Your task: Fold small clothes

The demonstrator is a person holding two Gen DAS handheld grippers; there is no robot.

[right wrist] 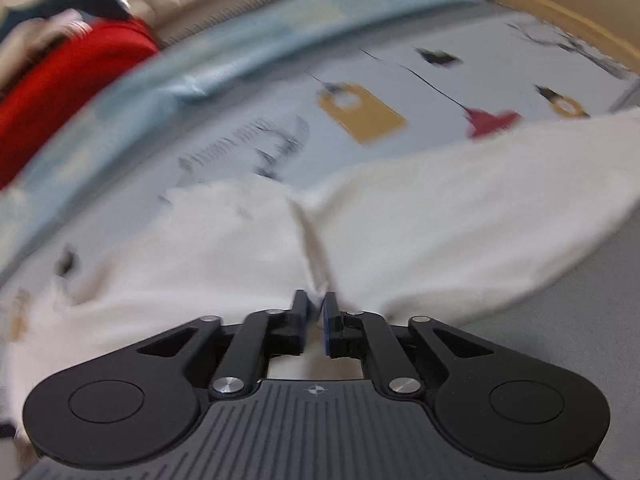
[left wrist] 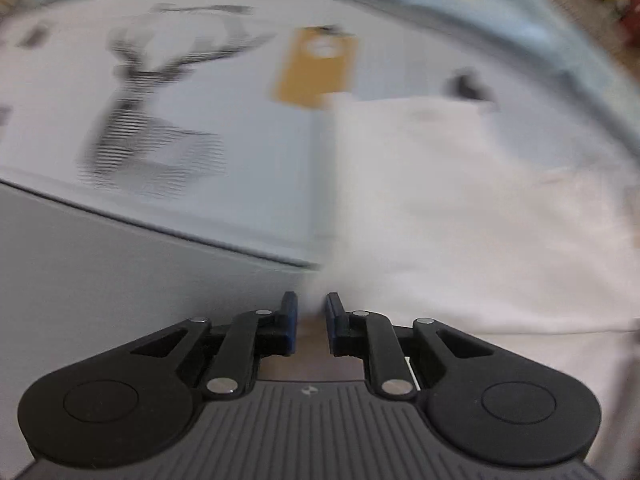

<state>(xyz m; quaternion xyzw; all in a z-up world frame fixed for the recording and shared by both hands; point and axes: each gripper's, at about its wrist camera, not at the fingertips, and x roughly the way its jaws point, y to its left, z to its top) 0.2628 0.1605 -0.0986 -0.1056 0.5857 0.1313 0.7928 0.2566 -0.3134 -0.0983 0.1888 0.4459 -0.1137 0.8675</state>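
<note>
Blurrily, both grippers' jaws pinch the white garment (right wrist: 440, 208); no legible writing.

Count on record: one white garment (right wrist: 400, 232), one printed grey cloth (right wrist: 500, 80) beneath it, one blue cloth (right wrist: 248, 52) along its far edge, one red item (right wrist: 72, 80) at the rear. Claws: two, left claw (left wrist: 312, 312) and right claw (right wrist: 316, 312). Printed tags: two mustard, one red (blur limits certainty).
</note>
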